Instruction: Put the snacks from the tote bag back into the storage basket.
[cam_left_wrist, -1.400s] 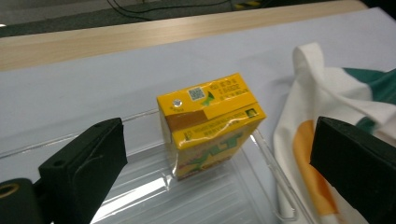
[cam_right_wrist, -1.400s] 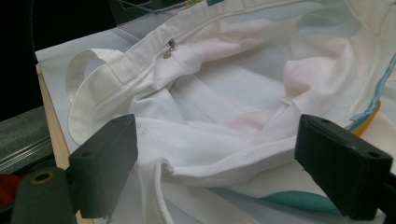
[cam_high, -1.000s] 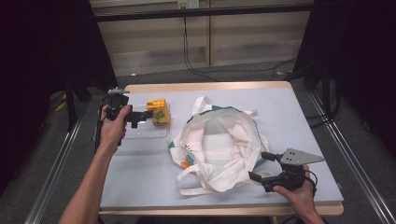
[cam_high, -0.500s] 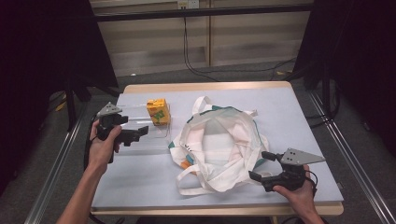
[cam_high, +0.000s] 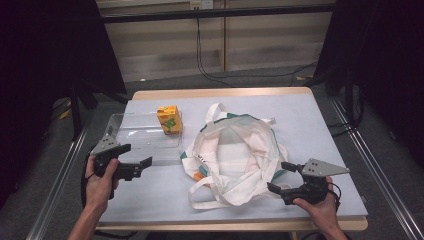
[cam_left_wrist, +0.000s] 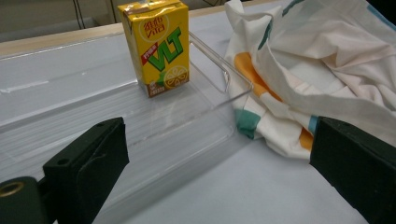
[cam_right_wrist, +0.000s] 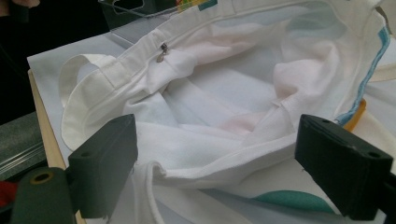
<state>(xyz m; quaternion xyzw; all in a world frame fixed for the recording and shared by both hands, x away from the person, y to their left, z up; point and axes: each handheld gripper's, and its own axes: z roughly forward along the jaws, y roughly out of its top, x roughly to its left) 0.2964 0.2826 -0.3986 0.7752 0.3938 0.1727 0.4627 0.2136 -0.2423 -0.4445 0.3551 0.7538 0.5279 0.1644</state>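
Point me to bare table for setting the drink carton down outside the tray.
Widest bare patch: right of the tote bag, out to the table's right edge. A second runs along the near edge, between left gripper and bag. Crowded: the centre under the bag, and the left, where the clear tray holds the VLT carton.

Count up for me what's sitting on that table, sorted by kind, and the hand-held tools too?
Drink cartons: 1, the yellow carton standing in the tray.
Clear plastic trays: 1, the tray.
Cloth bags: 1, the white tote bag lying open.
Hand-held tools: 2, the left tool and the right tool, both open and holding nothing.
Total: 5.
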